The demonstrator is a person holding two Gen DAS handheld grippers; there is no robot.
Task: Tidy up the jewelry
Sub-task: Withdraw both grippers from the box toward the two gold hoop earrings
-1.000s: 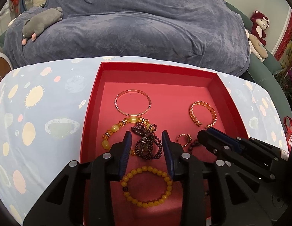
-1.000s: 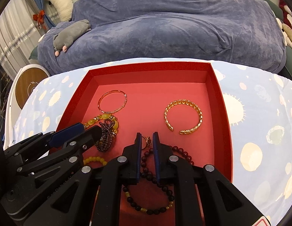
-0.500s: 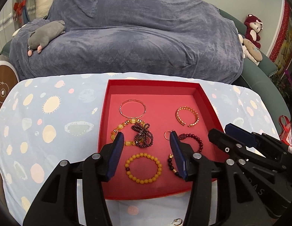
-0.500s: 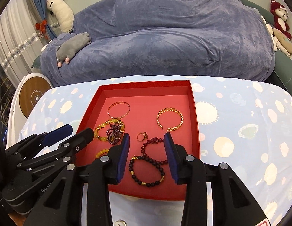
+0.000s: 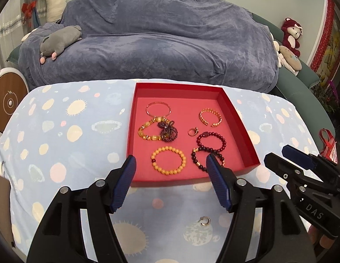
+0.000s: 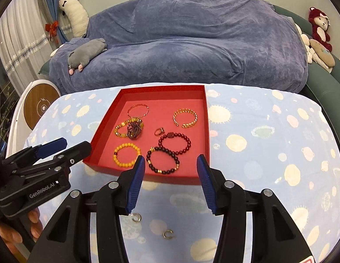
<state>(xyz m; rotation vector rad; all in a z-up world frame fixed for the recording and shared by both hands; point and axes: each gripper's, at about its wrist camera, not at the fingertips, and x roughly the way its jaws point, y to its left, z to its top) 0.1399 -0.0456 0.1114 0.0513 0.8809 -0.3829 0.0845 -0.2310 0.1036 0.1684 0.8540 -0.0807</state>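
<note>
The left tool's finger (image 5: 216, 173) covers part of the dark bead bracelet (image 5: 197, 159).

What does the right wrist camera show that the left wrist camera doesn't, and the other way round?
Only the right wrist view shows a second small ring on the cloth, and the left gripper from the side, at the tray's near left corner.

Only the left wrist view shows the right gripper from the side, beyond the tray's near right corner, and a red bag at the far right.

Both show the red tray holding bracelets, one small ring lying outside it on the cloth, and the covered sofa. Both grippers are open and empty.
</note>
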